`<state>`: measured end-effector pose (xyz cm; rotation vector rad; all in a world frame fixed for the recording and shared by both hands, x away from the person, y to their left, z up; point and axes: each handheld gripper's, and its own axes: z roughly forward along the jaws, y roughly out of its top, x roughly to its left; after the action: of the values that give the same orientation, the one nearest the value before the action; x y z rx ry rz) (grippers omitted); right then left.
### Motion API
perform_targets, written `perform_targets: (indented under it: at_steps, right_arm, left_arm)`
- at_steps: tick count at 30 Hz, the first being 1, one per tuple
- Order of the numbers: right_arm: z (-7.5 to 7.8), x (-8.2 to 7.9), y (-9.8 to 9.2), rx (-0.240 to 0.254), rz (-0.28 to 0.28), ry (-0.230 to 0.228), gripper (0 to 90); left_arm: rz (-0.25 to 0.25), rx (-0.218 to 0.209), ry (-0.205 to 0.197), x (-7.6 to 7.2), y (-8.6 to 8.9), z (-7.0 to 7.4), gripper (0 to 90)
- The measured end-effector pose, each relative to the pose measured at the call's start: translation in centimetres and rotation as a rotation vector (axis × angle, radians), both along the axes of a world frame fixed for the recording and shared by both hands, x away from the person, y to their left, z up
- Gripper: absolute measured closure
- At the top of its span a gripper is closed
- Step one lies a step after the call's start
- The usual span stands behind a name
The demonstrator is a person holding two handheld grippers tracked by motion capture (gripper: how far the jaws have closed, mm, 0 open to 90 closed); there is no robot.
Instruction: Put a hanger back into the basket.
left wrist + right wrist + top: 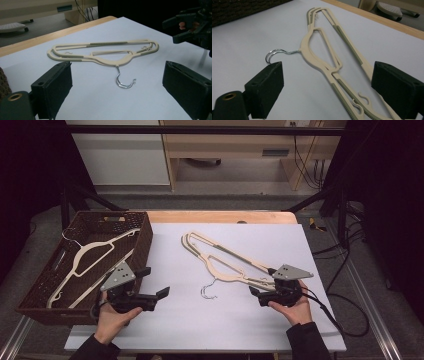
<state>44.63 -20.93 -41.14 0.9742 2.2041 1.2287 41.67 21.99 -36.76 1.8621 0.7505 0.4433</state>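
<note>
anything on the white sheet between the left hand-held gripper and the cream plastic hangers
Nothing: the high view shows bare white sheet between the left hand-held gripper and the cream plastic hangers.

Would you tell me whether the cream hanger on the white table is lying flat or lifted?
Lying flat. The cream hanger rests on the white table, its metal hook touching the surface; both grippers' jaws stand open, off it.

The hanger [225, 262] is cream with grey-green strips and a silver hook, on a white sheet [200, 320], beside a dark brown basket [145, 237].
</note>
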Motion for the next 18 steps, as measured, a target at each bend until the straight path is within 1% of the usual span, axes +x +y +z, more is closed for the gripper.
perform_targets:
  at_steps: [1, 2, 4, 5, 6, 7, 8, 10, 11, 12, 13, 14, 15, 16, 17, 18]
  right_arm:
    - [-0.1, 0.2, 0.1, -0.004, 0.008, -0.003, 13.9]
    - [-0.3, 0.3, 0.2, -0.01, 0.008, -0.006, 16.3]
    - [-0.4, 0.6, 0.3, -0.017, 0.01, -0.005, 16.8]
    - [-0.8, 1.2, 0.5, -0.041, 0.011, 0.011, 18.9]
    - [-0.8, 1.2, 0.5, -0.041, 0.011, 0.011, 18.9]
    - [-1.3, 2.0, 0.7, -0.056, 0.01, 0.037, 22.4]
    - [-1.5, 2.3, 0.8, -0.061, 0.012, 0.04, 23.9]
    - [-2.1, 2.9, 1.0, -0.069, 0.013, 0.071, 27.5]
    - [-2.4, 3.2, 1.2, -0.085, 0.02, 0.087, 28.1]
    - [-2.7, 3.5, 1.3, -0.103, 0.022, 0.099, 30.2]
    - [-3.1, 3.7, 1.4, -0.122, 0.018, 0.118, 32.3]
    - [-3.1, 3.7, 1.4, -0.122, 0.018, 0.118, 32.3]
    - [-4.0, 4.5, 1.7, -0.15, 0.019, 0.14, 34.9]
    - [-4.0, 4.5, 1.7, -0.15, 0.019, 0.14, 34.9]
    - [-4.6, 5.1, 1.9, -0.165, 0.019, 0.163, 39.9]
    - [-4.8, 5.3, 1.9, -0.168, 0.02, 0.168, 42.1]
  left_arm:
    - [-0.006, 0.005, 0.003, 0.0, -0.2, -0.2, 8.6]
    - [-0.011, -0.004, 0.009, 0.1, -0.4, -0.4, 8.7]
    - [-0.018, 0.0, 0.015, 0.1, -0.5, -0.6, 8.6]
    - [-0.02, 0.001, 0.019, 0.2, -0.7, -1.0, 8.7]
    - [-0.02, 0.001, 0.019, 0.2, -0.7, -1.0, 8.7]
    - [-0.02, -0.001, 0.027, 0.4, -0.8, -1.4, 8.8]
    - [-0.018, -0.001, 0.032, 0.5, -0.8, -1.6, 8.8]
    - [-0.017, 0.0, 0.031, 0.5, -0.8, -1.8, 8.9]
    - [-0.017, 0.0, 0.031, 0.5, -0.8, -1.8, 9.2]
    - [-0.021, -0.007, 0.035, 0.6, -0.9, -2.1, 9.4]
    - [-0.024, -0.004, 0.037, 0.7, -0.9, -2.1, 9.3]
    - [-0.024, -0.004, 0.037, 0.7, -0.9, -2.1, 9.3]
    - [-0.024, -0.005, 0.037, 0.7, -1.0, -2.3, 9.3]
    - [-0.024, -0.005, 0.037, 0.7, -1.0, -2.3, 9.3]
    - [-0.03, -0.006, 0.035, 0.8, -1.1, -2.4, 9.2]
    - [-0.031, -0.003, 0.03, 0.8, -1.1, -2.5, 9.2]
